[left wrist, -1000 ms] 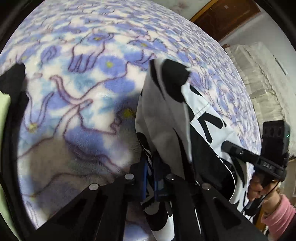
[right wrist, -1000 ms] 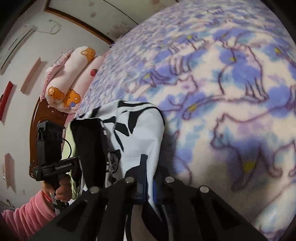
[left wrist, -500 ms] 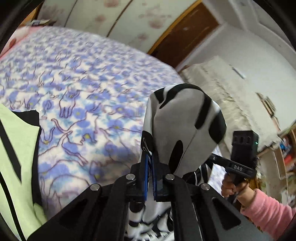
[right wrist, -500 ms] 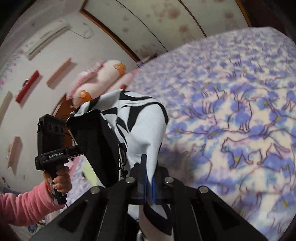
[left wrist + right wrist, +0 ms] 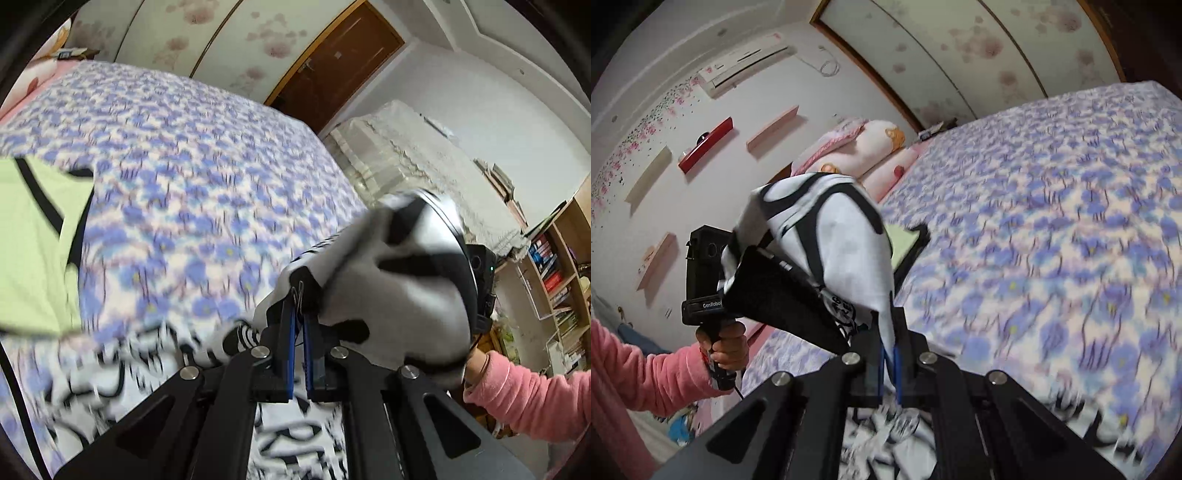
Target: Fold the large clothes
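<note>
A white garment with black markings [image 5: 406, 295] hangs lifted above the bed, its lower part trailing blurred below [image 5: 288, 435]. My left gripper [image 5: 298, 295] is shut on one edge of it. In the right wrist view the same garment [image 5: 846, 251] bulges up over my right gripper [image 5: 888, 332], which is shut on another edge; a black inner layer [image 5: 783, 295] shows at the left. Each view shows the other handheld gripper beyond the cloth, held by a hand in a pink sleeve [image 5: 528, 402] [image 5: 631, 373]. A light green garment [image 5: 33, 243] lies flat on the bed at the left.
The bed carries a blue and white cat-print blanket [image 5: 192, 177] [image 5: 1052, 236]. Pink pillows [image 5: 871, 147] lie at its head. A brown door [image 5: 332, 62], a lace-covered cabinet [image 5: 406, 155] and a bookshelf [image 5: 554, 277] stand beyond the bed. Wall shelves [image 5: 705, 144] hang on the left.
Both grippers have risen and drawn back from the bed with the white garment in them. The blanket now lies farther below, and more of the room shows.
</note>
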{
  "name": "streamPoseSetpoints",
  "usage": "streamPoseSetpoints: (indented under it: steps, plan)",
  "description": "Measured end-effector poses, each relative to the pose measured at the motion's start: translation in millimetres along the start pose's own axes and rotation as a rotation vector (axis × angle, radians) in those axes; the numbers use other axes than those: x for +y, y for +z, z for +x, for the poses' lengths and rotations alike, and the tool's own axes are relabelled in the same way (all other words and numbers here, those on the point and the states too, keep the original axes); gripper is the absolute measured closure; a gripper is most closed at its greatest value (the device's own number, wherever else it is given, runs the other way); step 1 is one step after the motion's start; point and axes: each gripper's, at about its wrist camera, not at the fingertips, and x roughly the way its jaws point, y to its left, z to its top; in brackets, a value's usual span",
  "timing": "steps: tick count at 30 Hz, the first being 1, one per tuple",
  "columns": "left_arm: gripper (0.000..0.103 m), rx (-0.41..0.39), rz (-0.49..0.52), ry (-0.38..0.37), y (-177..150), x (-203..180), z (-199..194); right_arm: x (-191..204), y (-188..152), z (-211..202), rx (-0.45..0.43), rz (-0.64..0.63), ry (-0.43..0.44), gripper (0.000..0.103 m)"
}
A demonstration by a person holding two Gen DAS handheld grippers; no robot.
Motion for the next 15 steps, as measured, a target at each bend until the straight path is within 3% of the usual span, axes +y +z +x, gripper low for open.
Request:
streamPoseSetpoints:
  steps: [9, 15]
  plan:
    - [0.101, 0.248, -0.113, 0.116, -114, 10, 21, -1, -118, -1, 0.188, 0.107, -0.100, 0.099]
    - [0.098, 0.344, -0.177, 0.177, -164, 13, 38, -15, -176, 7, 0.251, 0.208, -0.193, 0.095]
